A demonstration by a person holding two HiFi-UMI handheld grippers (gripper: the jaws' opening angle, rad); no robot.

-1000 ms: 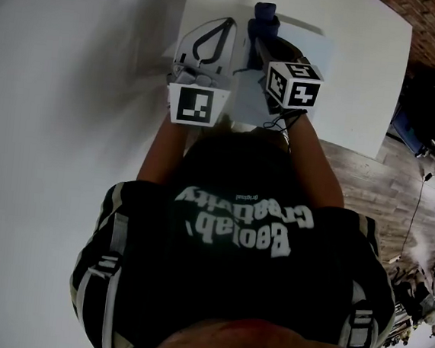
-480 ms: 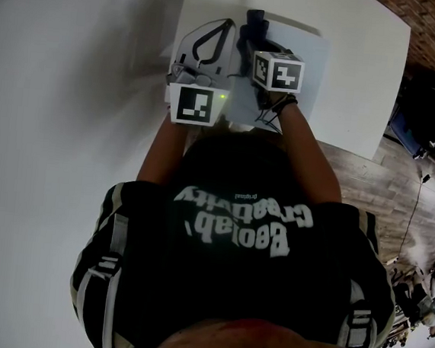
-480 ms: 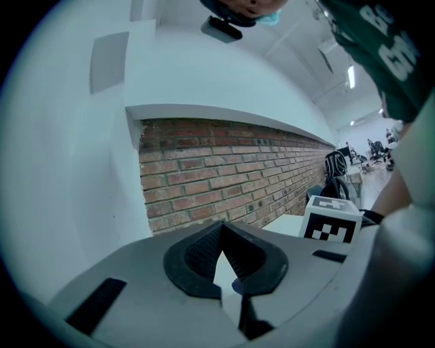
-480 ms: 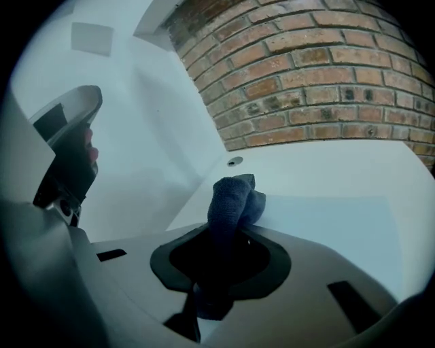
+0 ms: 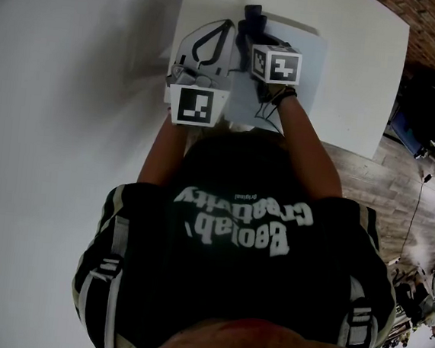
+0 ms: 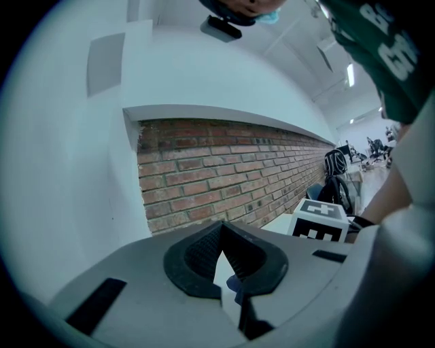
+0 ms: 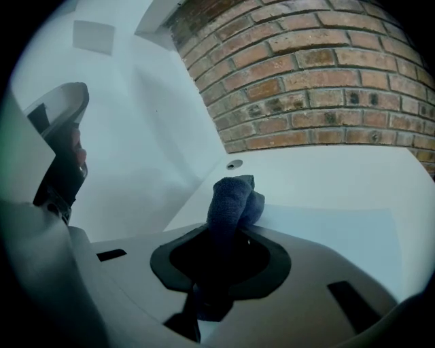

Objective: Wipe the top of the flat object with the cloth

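**Cloth in grip over flat object**

Right hand-held gripper: jaws clamped on dark blue cloth, which juts ahead over the pale flat object on the counter. Left hand-held gripper: jaw tips together, just left of it. Only the head view shows both.

**White lettering on a dark shirt, seen upside down from above**
The shirt carries large white print that appears to read "Geolab' Creativity", with a smaller word beside it, seemingly "original". A few of these letters show, cut off, at the left gripper view's top right.
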